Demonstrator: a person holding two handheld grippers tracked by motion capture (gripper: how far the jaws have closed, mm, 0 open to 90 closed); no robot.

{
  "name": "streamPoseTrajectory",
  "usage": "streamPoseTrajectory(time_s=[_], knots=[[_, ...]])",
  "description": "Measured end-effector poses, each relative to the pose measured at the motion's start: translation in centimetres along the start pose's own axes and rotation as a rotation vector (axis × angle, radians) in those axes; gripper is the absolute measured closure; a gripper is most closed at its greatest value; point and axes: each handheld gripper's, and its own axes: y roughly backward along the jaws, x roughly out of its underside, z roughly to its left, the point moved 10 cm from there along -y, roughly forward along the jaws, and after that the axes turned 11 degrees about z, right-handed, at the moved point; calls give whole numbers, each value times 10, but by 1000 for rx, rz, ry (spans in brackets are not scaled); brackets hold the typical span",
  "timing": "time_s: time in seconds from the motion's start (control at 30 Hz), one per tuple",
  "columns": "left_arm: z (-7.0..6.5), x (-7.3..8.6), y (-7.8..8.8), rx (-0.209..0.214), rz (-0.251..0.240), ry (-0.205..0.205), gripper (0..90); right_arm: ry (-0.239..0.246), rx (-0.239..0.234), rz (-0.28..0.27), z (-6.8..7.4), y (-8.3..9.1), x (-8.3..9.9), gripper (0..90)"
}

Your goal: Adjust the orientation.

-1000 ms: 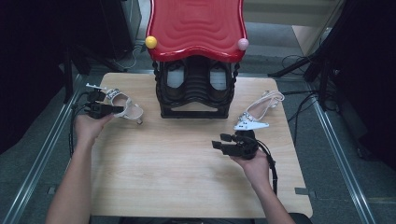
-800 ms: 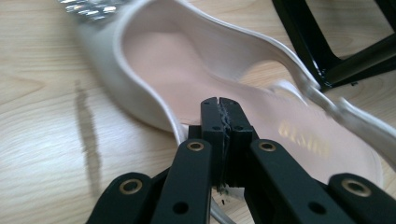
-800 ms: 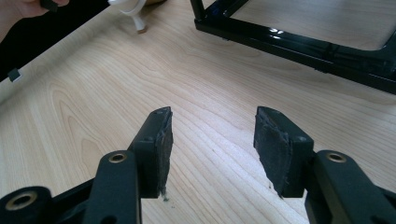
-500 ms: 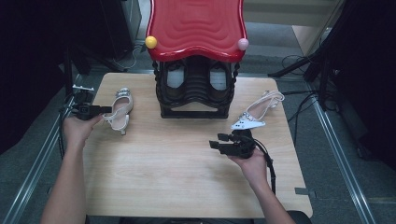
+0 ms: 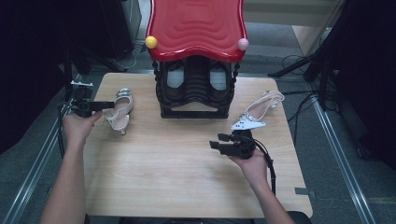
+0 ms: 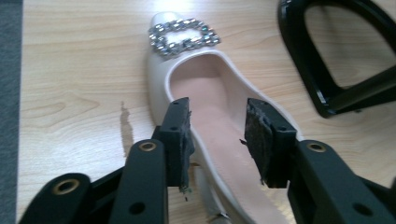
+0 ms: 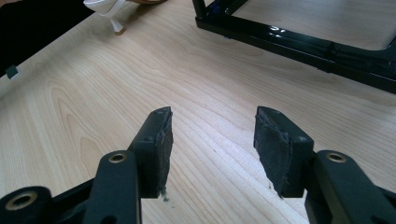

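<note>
Shoe (image 6: 205,93) set down; hand-held gripper (image 6: 219,140) straddles it.

My table, and the dim room around it

I work at a pale wooden table (image 5: 187,177) on a grey floor (image 5: 336,186) with metal rails (image 5: 343,154) along both sides. Black drapes (image 5: 28,56) darken the left and right, cables (image 5: 294,60) trail behind, and even light falls from above.

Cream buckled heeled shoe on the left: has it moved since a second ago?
Yes. The cream buckled heeled shoe has turned, its buckled toe now pointing at the far table edge, still left of the black rack.
</note>
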Motion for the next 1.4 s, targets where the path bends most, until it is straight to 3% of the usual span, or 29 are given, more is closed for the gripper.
streamPoseTrajectory(time_s=[0.2,0.27,0.47,0.6,0.7,0.93,1.1,1.3,1.4], knots=[[12,3,-15,-21,18,24,598,-13,6,4,-1,1,3,483],[15,4,-20,1,16,38,601,-13,8,4,-1,1,4,483],[19,6,-31,5,28,60,643,-26,17,6,-3,4,8,482],[21,10,-41,-24,57,48,718,-29,25,6,-5,6,10,482],[22,11,-41,-4,60,57,768,-32,27,4,-6,6,11,482],[21,9,-40,-50,66,56,852,-32,28,6,-6,6,11,482],[17,9,-39,-19,77,67,869,-33,25,7,-6,5,11,481],[10,11,-32,6,99,42,870,-35,24,0,-7,6,10,481],[4,10,-29,22,80,48,870,-35,23,0,-8,6,9,480]])
